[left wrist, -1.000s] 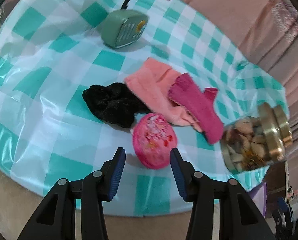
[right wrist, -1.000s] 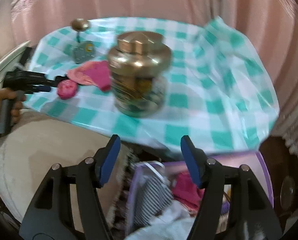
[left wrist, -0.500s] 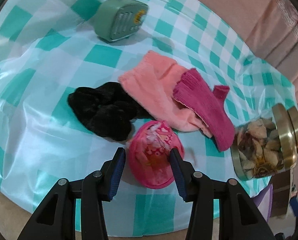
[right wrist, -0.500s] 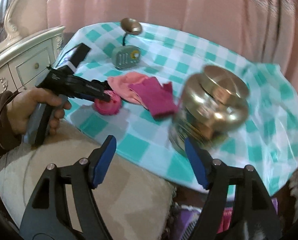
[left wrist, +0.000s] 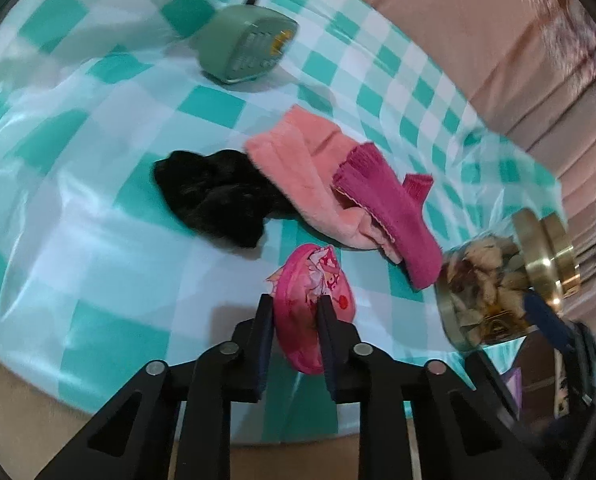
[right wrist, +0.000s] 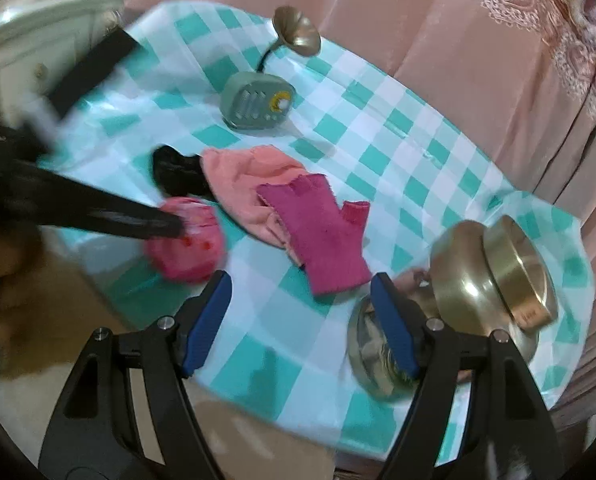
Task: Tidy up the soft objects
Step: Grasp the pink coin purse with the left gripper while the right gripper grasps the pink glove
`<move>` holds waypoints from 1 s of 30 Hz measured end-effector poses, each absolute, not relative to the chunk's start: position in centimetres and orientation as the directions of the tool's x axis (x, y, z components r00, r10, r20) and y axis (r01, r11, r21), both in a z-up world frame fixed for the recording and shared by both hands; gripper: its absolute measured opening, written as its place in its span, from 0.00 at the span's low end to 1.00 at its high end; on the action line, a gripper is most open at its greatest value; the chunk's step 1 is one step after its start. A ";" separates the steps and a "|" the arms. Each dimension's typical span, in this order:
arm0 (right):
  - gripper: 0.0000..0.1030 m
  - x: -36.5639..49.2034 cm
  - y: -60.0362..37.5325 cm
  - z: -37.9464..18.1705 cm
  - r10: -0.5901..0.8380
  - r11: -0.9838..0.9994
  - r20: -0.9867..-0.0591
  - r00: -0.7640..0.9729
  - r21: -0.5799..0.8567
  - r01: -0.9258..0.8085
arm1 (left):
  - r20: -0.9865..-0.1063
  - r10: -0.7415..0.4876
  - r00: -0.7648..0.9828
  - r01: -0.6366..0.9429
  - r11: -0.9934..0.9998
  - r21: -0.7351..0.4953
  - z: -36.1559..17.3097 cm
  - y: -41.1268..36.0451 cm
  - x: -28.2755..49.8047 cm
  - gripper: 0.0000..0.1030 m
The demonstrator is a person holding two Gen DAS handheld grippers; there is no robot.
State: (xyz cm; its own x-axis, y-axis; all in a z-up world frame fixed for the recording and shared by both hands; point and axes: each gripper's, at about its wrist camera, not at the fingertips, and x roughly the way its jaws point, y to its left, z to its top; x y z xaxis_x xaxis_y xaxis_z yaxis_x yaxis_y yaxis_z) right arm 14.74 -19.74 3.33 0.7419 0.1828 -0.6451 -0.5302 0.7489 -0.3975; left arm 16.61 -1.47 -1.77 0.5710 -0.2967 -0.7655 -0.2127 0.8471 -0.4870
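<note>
Near the table's front edge, your left gripper (left wrist: 296, 306) closing on the pink pouch (left wrist: 312, 300), pads already squeezing it, your right gripper (right wrist: 300, 320) wide, holding nothing.

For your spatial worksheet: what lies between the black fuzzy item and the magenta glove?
The peach cloth lies between the black fuzzy item and the magenta glove, overlapping both; both views show it.

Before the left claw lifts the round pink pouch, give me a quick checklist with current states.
1. Pink pouch between the left claw fingers: ok, jaws closing on it.
2. Grip firm enough to lift: cannot tell.
3. Black scrunchie clear of the pouch: ok, apart.
4. Magenta glove clear of it: ok, lying on the peach cloth.
5. Right claw free: ok, open, nothing between its fingers.
6. Glass jar clear of the right claw: not ok, right beside it.
</note>
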 end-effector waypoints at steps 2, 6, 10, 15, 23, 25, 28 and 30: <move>0.73 15.9 -18.7 2.4 0.128 0.745 -0.642 0.756 -0.441 -0.501 | -0.747 -0.306 0.590 -0.223 0.828 -0.515 -1.7 -0.9 15.6 0.19; 0.73 17.6 -16.5 0.5 0.022 0.705 -0.604 0.797 -0.556 -0.441 | -0.715 -0.328 0.617 -0.252 0.778 -0.575 -2.0 0.3 13.6 0.19; 0.73 19.2 -14.7 -1.3 -0.056 0.663 -0.565 0.823 -0.638 -0.392 | -0.696 -0.346 0.629 -0.265 0.746 -0.611 -2.5 1.1 12.4 0.19; 0.73 21.9 -14.2 -1.4 -0.084 0.703 -0.551 0.830 -0.624 -0.342 | -0.705 -0.339 0.623 -0.263 0.757 -0.598 -2.6 0.6 12.7 0.19; 0.73 26.8 -15.0 -0.3 -0.096 0.848 -0.588 0.803 -0.471 -0.243 | -0.706 -0.345 0.618 -0.259 0.758 -0.598 -3.0 0.7 12.9 0.19; 0.73 28.1 -14.7 -0.8 -0.129 0.855 -0.593 0.795 -0.473 -0.214 | -0.707 -0.346 0.617 -0.260 0.758 -0.598 -3.0 0.7 12.9 0.19; 0.73 29.4 -14.0 -2.4 -0.165 0.840 -0.622 0.766 -0.496 -0.222 | -0.706 -0.350 0.616 -0.259 0.756 -0.601 -3.1 0.7 13.0 0.19; 0.67 29.7 -14.1 -3.0 -0.174 0.842 -0.630 0.757 -0.494 -0.217 | -0.705 -0.353 0.615 -0.260 0.753 -0.604 -3.3 0.8 12.9 0.19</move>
State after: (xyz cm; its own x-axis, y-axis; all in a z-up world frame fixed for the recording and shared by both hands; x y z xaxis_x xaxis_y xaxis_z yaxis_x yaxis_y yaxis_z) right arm 29.75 -14.05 -3.01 0.7566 -0.1741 -0.6303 -0.2173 0.8422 -0.4935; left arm 12.93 0.80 -3.25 0.6147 -0.3534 -0.7052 -0.2605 0.7529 -0.6044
